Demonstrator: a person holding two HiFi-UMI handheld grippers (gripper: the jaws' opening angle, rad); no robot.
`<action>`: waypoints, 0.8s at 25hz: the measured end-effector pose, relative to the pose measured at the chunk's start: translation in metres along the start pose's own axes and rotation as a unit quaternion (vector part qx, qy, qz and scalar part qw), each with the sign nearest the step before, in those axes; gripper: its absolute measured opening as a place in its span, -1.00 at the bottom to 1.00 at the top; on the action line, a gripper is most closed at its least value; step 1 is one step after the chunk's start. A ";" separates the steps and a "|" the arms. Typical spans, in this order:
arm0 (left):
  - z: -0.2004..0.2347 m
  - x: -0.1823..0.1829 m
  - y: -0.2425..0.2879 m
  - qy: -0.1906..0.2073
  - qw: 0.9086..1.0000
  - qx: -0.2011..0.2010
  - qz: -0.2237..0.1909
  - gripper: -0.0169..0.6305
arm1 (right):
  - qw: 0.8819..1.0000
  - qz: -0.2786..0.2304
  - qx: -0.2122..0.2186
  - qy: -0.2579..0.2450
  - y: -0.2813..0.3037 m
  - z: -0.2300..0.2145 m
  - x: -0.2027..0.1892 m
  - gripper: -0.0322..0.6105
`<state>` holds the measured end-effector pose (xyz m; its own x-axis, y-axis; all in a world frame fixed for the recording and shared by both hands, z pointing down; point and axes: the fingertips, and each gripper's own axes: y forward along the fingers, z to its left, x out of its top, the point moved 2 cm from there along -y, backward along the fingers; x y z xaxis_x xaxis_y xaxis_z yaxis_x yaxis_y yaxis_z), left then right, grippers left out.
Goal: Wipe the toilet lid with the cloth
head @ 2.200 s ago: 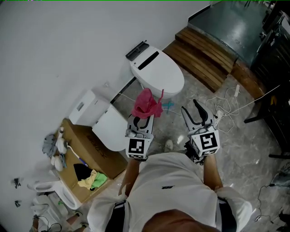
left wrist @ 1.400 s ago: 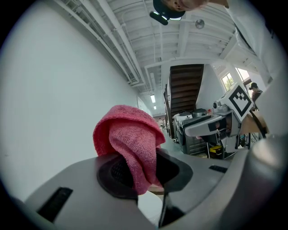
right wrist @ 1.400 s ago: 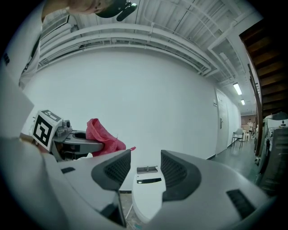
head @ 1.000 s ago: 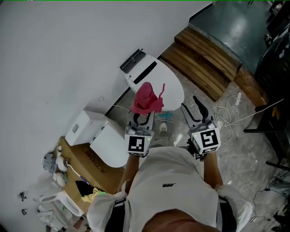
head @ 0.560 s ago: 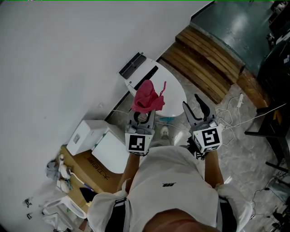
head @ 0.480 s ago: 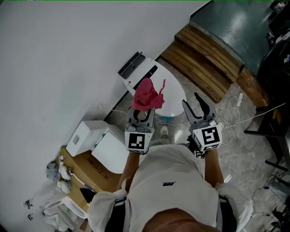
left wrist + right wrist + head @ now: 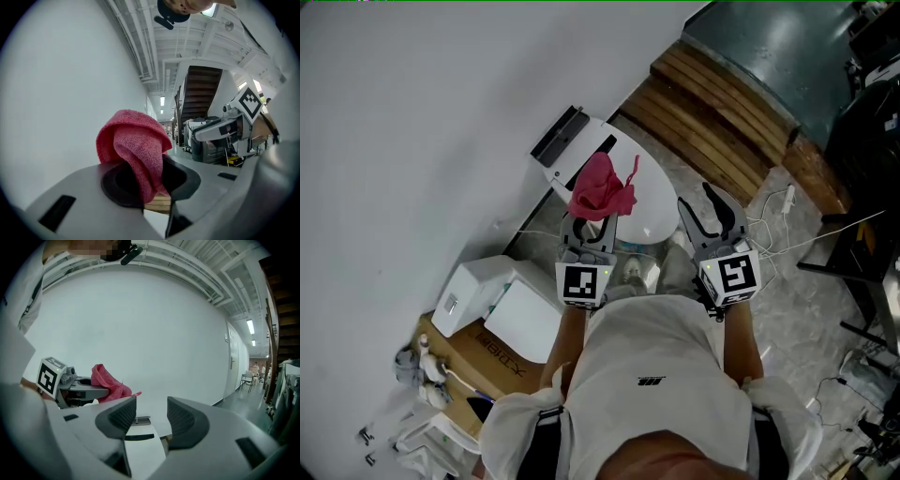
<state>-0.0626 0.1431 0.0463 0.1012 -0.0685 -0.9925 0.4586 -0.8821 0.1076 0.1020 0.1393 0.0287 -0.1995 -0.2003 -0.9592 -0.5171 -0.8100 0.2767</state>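
The fingers of the left gripper (image 7: 153, 183) are squeezed tight on the pink cloth (image 7: 133, 147). Only a low bit of the cloth is pinched. The rest puffs up above the fingers in a soft lump, and one thin corner sticks out to the side. The fingers of the right gripper (image 7: 151, 416) are spread apart and hold nothing.

Both grippers are held up in front of the person, side by side. The cloth is in the air over the white toilet lid (image 7: 654, 204), which is shut. It does not look like it touches the lid yet, so I think the wiping has not begun.

What could go wrong? The cloth could slip out when it rubs on the lid, because so little of it is pinched. The hard fingers could scrape the lid if the cloth bunches up to one side. White cables (image 7: 773, 225) lie on the floor (image 7: 825, 309) near the person, and a step that way could catch them.
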 end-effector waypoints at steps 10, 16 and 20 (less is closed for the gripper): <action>0.013 -0.032 0.069 -0.011 0.999 0.031 0.018 -0.61 | 0.999 0.028 0.039 -0.003 0.064 -0.055 -0.023 -0.23; 0.027 -0.050 0.127 -0.022 0.996 0.078 0.047 -0.61 | 0.994 0.058 0.088 0.001 0.122 -0.099 -0.044 -0.23; 0.031 -0.060 0.164 -0.030 0.992 0.112 0.058 -0.61 | 0.988 0.072 0.135 0.008 0.155 -0.125 -0.055 -0.23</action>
<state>-0.0208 -0.0120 0.1221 0.0855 -0.1965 -0.9768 0.2391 -0.9476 0.2116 0.1372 -0.0443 0.1169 -0.2742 -0.3137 -0.9091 -0.6875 -0.5970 0.4134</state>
